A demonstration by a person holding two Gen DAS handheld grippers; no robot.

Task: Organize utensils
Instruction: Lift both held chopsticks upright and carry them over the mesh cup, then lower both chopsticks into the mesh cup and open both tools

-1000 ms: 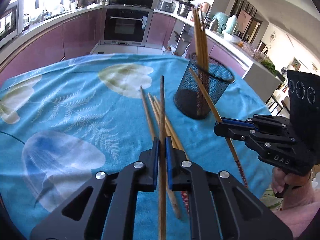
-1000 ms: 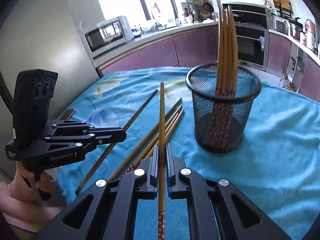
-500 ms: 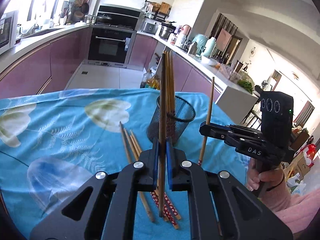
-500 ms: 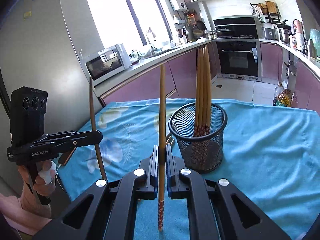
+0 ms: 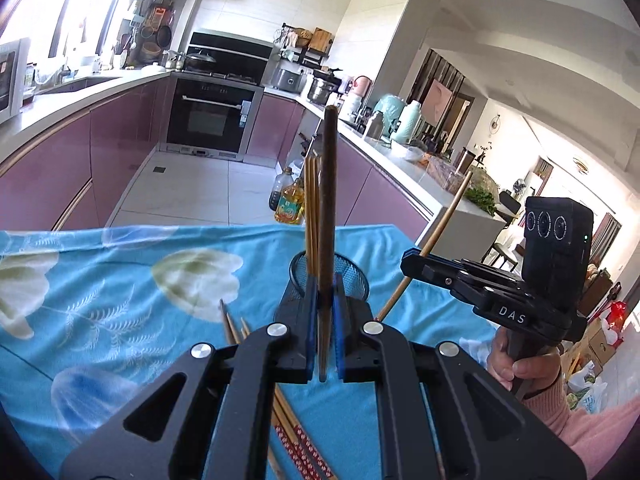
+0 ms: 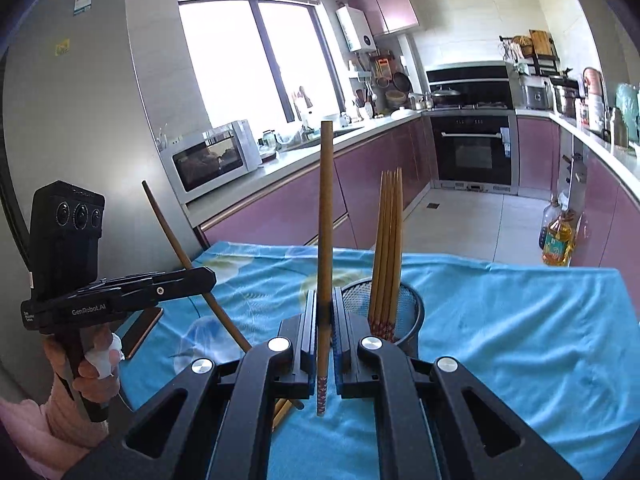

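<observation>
My left gripper [image 5: 323, 292] is shut on a dark brown chopstick [image 5: 329, 200] that stands nearly upright above the table. My right gripper [image 6: 325, 312] is shut on a lighter wooden chopstick [image 6: 325, 216] with a red patterned lower end, also upright. Each gripper shows in the other's view: the right gripper [image 5: 416, 262] with its slanted stick, the left gripper [image 6: 200, 276] likewise. A black mesh cup [image 6: 404, 312] holding several chopsticks [image 6: 386, 240] stands just beyond both grippers; the same cup [image 5: 356, 276] is partly hidden behind my left fingers. Loose chopsticks [image 5: 292, 436] lie on the blue cloth below.
The table wears a blue floral cloth [image 6: 520, 320]. A phone [image 6: 142, 330] lies near its left edge. Beyond the table are kitchen counters, an oven [image 5: 210, 120], a microwave [image 6: 212, 158] and an oil bottle [image 6: 558, 236] on the floor. A hand [image 5: 520, 364] holds the right gripper's handle.
Both grippers have risen and tilted up, lifting their chopsticks off the cloth from nearly flat to nearly upright. The cup now sits lower and closer under the fingertips.
</observation>
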